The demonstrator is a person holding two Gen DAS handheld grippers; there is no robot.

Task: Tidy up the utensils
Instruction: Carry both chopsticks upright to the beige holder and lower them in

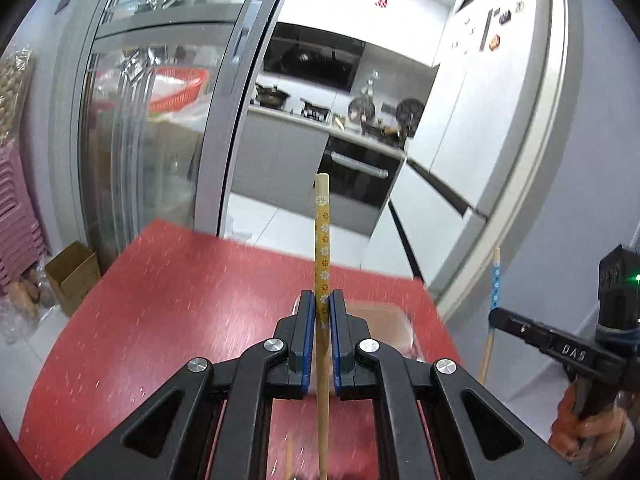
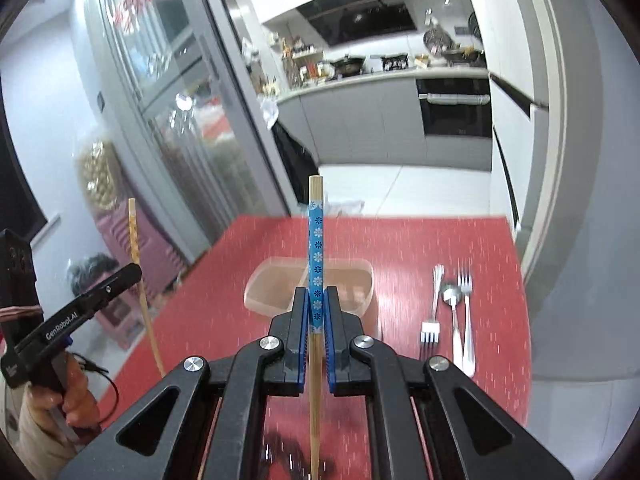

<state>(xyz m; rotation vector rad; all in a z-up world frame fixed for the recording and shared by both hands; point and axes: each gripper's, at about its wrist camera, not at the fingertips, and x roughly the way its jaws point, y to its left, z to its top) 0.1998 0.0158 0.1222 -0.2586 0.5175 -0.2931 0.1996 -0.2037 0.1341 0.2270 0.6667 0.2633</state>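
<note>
My "GenRobot.AI" left gripper (image 1: 323, 304) clamps the yellow chopstick (image 1: 322, 248), my "DA6" right gripper (image 2: 316, 300) the blue chopstick (image 2: 316, 256).

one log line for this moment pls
left gripper: shut on yellow flowered wooden chopstick | right gripper: shut on blue flowered wooden chopstick

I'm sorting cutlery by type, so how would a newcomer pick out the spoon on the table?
On the red table, look right of the clear plastic container, where three metal pieces lie together. The spoon is the middle one, with a rounded bowl, while a fork lies on each side.
</note>
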